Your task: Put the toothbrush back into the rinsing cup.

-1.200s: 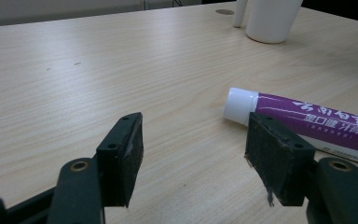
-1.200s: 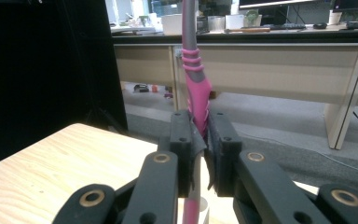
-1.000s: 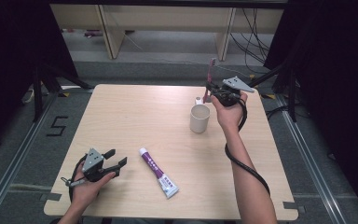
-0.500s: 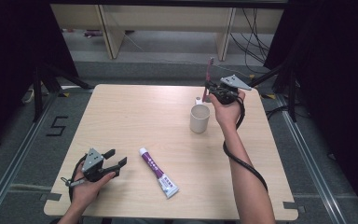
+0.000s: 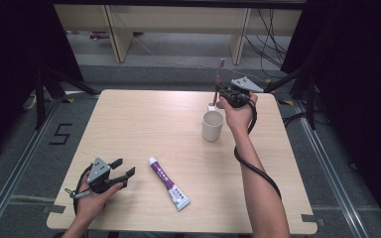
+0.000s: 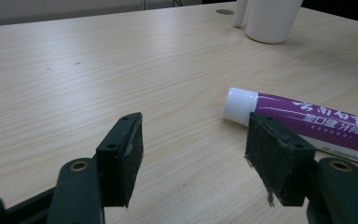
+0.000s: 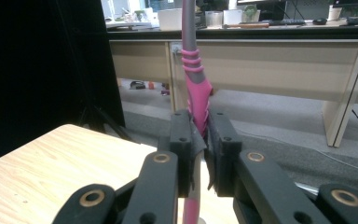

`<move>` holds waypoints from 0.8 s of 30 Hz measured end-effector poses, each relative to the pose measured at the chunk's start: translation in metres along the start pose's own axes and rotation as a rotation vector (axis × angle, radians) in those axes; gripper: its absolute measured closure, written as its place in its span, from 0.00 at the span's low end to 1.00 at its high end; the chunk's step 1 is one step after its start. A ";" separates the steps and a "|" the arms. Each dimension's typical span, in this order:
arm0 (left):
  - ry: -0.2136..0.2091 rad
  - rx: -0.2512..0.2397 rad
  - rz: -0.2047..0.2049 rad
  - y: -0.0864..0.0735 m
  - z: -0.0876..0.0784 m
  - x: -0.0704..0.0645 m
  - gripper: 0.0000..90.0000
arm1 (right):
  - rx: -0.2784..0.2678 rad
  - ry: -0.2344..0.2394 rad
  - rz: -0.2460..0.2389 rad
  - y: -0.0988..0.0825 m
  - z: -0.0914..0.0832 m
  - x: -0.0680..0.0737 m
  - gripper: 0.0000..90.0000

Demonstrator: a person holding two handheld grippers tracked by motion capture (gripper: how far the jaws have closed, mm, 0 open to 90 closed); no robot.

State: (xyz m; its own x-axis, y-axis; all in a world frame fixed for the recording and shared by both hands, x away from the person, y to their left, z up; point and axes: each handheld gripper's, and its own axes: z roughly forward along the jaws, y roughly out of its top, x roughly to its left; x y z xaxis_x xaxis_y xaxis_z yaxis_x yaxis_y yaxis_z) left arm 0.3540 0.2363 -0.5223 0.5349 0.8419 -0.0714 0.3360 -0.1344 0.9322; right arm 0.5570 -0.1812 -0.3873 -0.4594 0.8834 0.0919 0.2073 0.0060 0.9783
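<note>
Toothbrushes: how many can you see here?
1. The pink toothbrush stands upright, clamped in the right gripper near the table's far edge, behind the white cup.

light: even, from overhead – dark surrounds | shadows: soft | focus: slightly soft – no glare

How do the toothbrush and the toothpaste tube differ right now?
The toothbrush stands upright, clamped in the right tongs above the table's far edge; the toothpaste tube lies flat on the table, untouched, beside the open left tongs. The toothbrush is thin, pink and grey; the tube is thicker, purple and white with a white cap.
</note>
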 end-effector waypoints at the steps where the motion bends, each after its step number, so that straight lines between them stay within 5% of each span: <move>1: 0.000 0.000 -0.001 0.000 0.000 0.000 0.41 | -0.004 0.003 -0.012 0.001 0.001 -0.001 0.91; 24: -0.006 -0.004 -0.011 0.000 0.000 0.000 0.40 | 0.015 -0.022 0.008 -0.002 0.019 -0.004 0.91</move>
State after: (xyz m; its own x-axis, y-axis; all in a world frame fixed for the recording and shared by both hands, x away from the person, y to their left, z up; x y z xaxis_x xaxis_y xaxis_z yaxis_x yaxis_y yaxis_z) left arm 0.3538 0.2367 -0.5224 0.5357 0.8403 -0.0833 0.3385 -0.1233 0.9329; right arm 0.5750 -0.1756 -0.3930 -0.4383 0.8938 0.0953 0.2243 0.0060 0.9745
